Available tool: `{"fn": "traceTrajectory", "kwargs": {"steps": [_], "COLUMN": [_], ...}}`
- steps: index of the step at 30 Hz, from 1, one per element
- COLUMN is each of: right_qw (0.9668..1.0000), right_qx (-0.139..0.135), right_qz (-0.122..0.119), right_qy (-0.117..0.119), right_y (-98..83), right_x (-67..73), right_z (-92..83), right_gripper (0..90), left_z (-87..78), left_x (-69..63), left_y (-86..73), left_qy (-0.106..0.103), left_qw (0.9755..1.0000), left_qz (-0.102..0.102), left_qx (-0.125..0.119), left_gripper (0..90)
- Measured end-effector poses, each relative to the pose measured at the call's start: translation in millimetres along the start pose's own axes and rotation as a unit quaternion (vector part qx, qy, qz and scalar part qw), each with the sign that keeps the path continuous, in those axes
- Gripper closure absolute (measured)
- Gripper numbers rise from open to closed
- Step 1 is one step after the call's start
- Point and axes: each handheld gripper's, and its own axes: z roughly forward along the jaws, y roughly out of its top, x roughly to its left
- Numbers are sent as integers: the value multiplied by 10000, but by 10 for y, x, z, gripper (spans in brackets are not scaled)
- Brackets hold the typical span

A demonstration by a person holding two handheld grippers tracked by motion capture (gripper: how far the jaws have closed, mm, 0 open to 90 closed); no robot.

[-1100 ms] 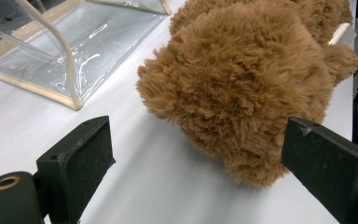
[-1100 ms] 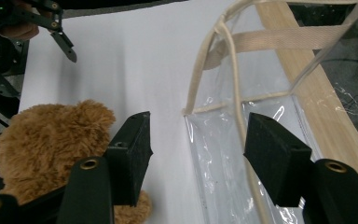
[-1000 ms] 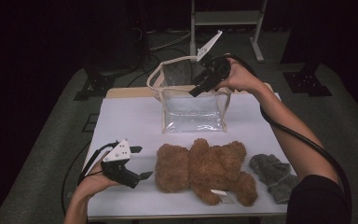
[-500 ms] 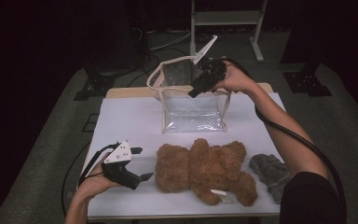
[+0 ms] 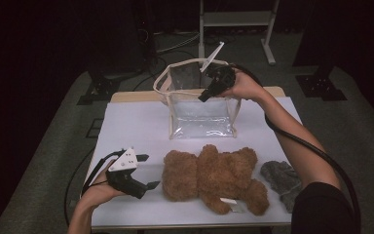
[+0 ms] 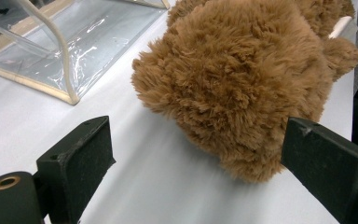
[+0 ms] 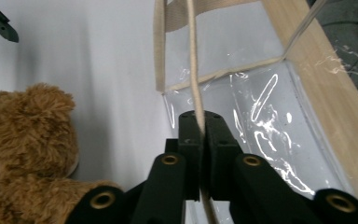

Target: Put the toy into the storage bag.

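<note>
I keep the right tongs [image 7: 200,140] clamped on the bag rim [image 7: 193,70], holding the clear bag [image 5: 202,105] open, while the left tongs [image 6: 196,158] stand released at the teddy bear [image 6: 242,79] for loading.

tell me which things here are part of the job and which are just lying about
In the job: clear bag, its rim pinched by the right gripper; teddy bear, in front of the open left gripper.
Lying about: grey cloth.
</note>
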Motion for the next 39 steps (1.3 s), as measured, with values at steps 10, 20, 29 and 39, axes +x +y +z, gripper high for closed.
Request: {"fn": "traceTrajectory", "kwargs": {"steps": [10, 20, 29, 39], "right_qw": [9999, 9996, 9991, 9987], "right_qx": [24, 5, -62, -57], "right_qz": [-68, -196, -297, -366], "right_qy": [78, 195, 308, 352], "right_y": [-44, -155, -230, -284], "right_x": [193, 521, 798, 934], "right_z": [-4, -64, -131, -113], "right_gripper": [870, 870, 869, 867], "left_z": [-6, -26, -9, -19], "left_x": [-1, -14, -31, -36], "left_y": [2, 16, 46, 49], "left_qy": [3, -4, -47, -39], "left_qw": [10000, 10000, 9999, 9999], "left_qz": [10, 38, 94, 114], "left_qx": [-27, -51, -67, -47], "left_gripper": [83, 83, 83, 83]}}
